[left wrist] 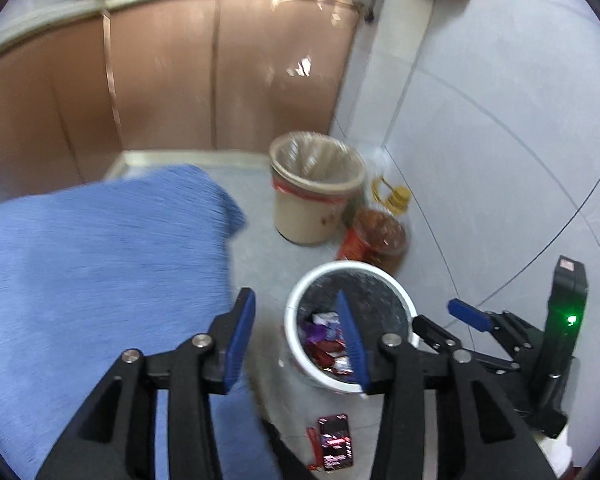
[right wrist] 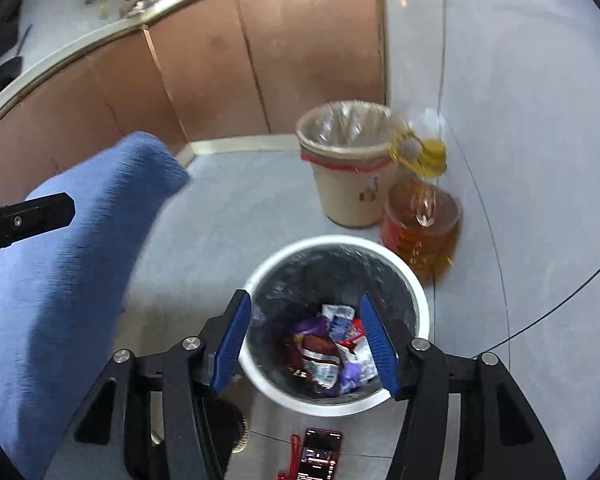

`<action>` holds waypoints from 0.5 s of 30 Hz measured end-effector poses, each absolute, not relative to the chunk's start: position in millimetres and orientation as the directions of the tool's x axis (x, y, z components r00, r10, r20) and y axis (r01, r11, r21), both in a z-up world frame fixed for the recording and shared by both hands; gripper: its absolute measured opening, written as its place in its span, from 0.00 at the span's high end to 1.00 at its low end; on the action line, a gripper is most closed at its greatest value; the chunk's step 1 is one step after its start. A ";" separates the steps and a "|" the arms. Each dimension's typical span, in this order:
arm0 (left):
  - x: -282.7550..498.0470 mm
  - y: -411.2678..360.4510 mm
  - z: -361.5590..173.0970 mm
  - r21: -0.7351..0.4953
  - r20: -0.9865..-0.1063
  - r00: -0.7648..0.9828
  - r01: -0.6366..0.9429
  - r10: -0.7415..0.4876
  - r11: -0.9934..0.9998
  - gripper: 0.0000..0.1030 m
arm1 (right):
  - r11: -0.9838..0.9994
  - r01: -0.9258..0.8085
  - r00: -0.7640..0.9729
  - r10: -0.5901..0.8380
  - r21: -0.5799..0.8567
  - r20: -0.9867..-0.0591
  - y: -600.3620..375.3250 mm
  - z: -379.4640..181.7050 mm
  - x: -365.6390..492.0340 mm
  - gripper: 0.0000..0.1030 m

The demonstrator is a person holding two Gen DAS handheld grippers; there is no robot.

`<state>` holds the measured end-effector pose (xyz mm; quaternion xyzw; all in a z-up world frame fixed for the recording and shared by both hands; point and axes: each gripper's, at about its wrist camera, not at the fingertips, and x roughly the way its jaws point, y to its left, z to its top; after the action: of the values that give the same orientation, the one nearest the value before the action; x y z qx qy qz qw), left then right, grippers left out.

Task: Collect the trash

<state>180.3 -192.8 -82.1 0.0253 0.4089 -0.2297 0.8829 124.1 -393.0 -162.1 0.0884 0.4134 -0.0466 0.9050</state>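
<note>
A white trash bin (left wrist: 300, 356) with a black liner stands on the grey floor and holds several crumpled wrappers (left wrist: 326, 340). It also shows in the right wrist view (right wrist: 260, 384) with the wrappers (right wrist: 332, 352) inside. My left gripper (left wrist: 296, 338) is open and empty, above the bin's left rim. My right gripper (right wrist: 306, 338) is open and empty, directly above the bin. The right gripper also shows at the right of the left wrist view (left wrist: 472, 316).
A beige bin (right wrist: 348, 196) with a clear liner and a bottle of cooking oil (right wrist: 420, 224) stand behind the white bin, by the wall. A phone (right wrist: 320, 456) lies on the floor in front. A blue cloth (right wrist: 72, 264) covers the left. Brown cabinets (right wrist: 260, 60) stand behind.
</note>
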 end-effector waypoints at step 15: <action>74.5 -52.3 -15.9 0.016 -0.539 0.821 0.236 -0.190 0.972 0.39 | 0.997 -0.041 0.790 0.068 0.058 -0.609 -261.8 -60.5 56.8 0.19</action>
<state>74.5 -52.3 -15.9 0.0408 0.2777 -0.1117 0.9533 56.8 -261.8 -60.5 0.0207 0.3226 0.0287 0.9459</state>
